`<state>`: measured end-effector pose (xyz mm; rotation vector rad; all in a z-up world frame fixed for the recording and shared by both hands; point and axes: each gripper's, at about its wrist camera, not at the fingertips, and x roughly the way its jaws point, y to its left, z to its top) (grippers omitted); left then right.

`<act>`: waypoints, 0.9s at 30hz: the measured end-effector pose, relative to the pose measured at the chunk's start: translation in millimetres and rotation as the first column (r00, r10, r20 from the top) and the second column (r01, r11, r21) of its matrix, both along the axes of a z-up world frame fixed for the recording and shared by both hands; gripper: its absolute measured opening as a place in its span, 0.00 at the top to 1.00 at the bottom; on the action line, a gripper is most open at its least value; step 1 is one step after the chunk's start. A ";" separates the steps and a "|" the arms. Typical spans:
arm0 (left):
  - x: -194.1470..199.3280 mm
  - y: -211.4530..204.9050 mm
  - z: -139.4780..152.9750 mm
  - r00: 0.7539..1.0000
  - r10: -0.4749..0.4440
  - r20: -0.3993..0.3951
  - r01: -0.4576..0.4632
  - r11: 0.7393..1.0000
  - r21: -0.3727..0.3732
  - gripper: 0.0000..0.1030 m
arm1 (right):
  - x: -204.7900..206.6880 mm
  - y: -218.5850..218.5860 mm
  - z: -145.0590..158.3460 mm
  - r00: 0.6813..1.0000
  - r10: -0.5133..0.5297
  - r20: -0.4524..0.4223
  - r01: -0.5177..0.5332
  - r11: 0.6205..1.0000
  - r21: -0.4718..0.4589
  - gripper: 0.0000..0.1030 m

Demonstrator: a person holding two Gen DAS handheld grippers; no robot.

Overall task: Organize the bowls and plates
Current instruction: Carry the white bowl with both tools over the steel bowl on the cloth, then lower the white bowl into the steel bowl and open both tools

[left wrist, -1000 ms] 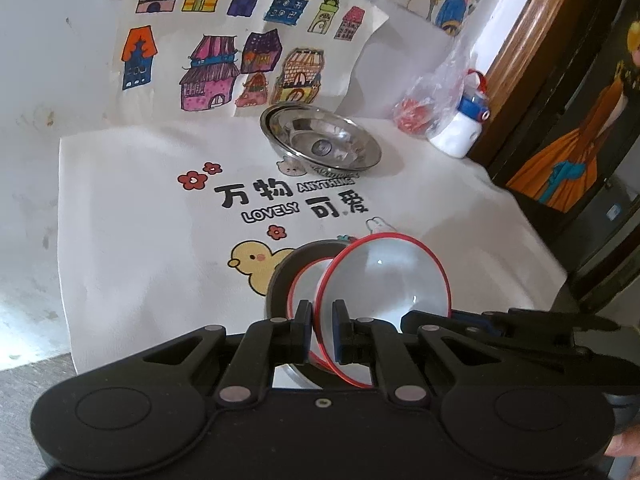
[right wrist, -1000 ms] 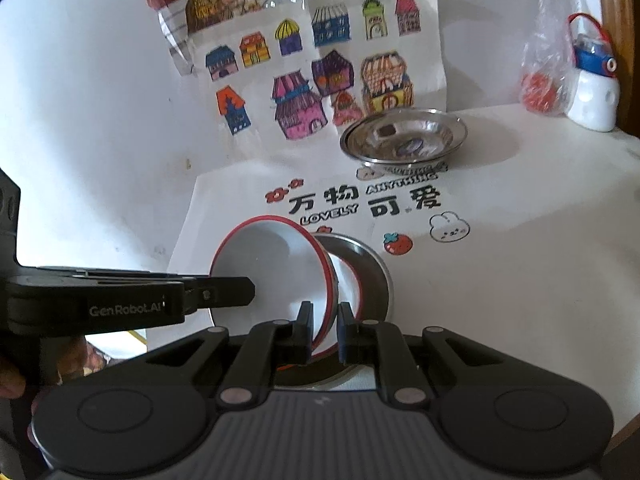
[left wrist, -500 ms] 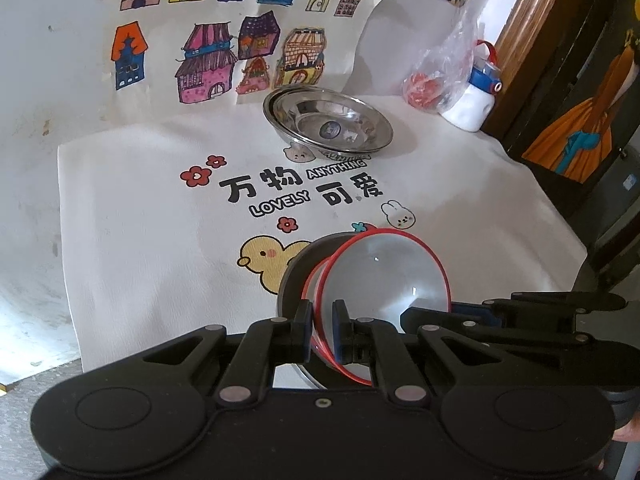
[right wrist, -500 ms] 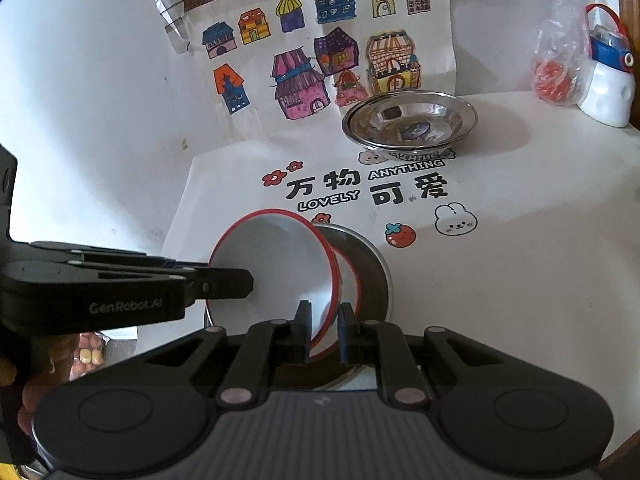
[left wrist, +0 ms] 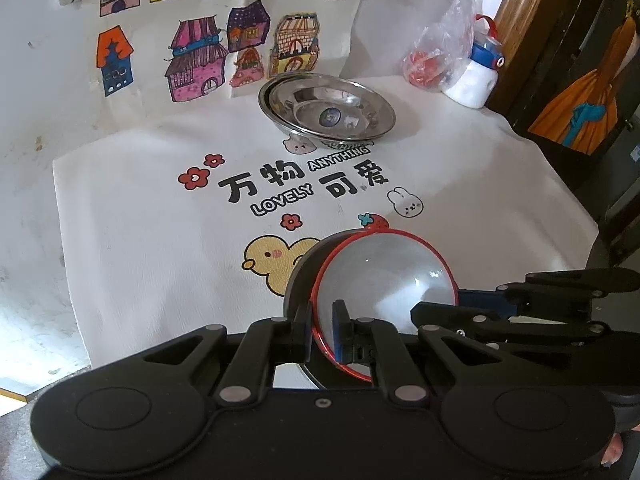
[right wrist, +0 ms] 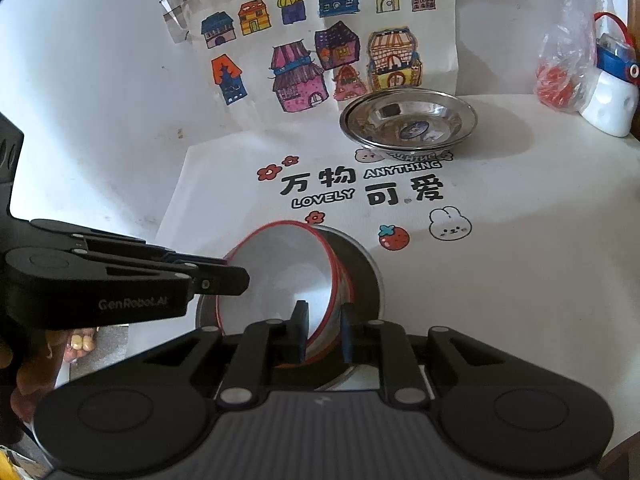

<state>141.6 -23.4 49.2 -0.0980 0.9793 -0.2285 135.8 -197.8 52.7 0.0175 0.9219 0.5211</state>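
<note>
The left gripper point(left wrist: 322, 330) has its fingers pinched tight on the near rim of a red-rimmed white bowl point(left wrist: 384, 276), holding it tilted on edge. From the other side the right gripper point(right wrist: 324, 334) straddles the same bowl's rim; its jaws have just been opening, and a narrow gap now shows between the right-hand pad and the bowl wall, so they look loosened rather than clamped. The tilted bowl sits inside a steel plate point(right wrist: 360, 264) at the near edge of a white printed cloth point(left wrist: 160, 220), just right of the yellow duck point(left wrist: 272, 260) printed on it. A second red rim point(right wrist: 344, 280) shows behind it in the right wrist view. Far back on the cloth rests a stack of steel dishes point(left wrist: 328, 110). Behind them leans a drawing of coloured houses point(left wrist: 208, 40), and to the far right are a plastic bag point(left wrist: 436, 60) and a white bottle point(left wrist: 476, 80).
</note>
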 end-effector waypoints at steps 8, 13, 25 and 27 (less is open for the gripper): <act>1.4 1.9 0.2 1.000 -0.004 0.004 0.004 1.000 -0.015 0.90 | -2.8 -2.1 -1.7 1.000 -0.008 0.018 0.008 1.000 0.002 0.81; 0.6 5.3 -0.8 1.000 0.001 -0.002 -0.001 0.999 -0.033 0.88 | -3.5 -3.5 -2.6 1.000 -0.006 0.028 0.005 1.000 0.010 0.81; -8.9 20.6 5.9 0.999 0.031 0.045 -0.025 0.992 -0.121 0.75 | -13.1 -13.0 -4.1 0.995 0.011 0.095 -0.020 0.996 0.092 0.66; -12.4 23.3 7.9 0.997 0.038 0.072 -0.029 0.992 -0.125 0.69 | -14.4 -12.9 -3.6 0.994 0.017 0.108 -0.027 0.995 0.097 0.63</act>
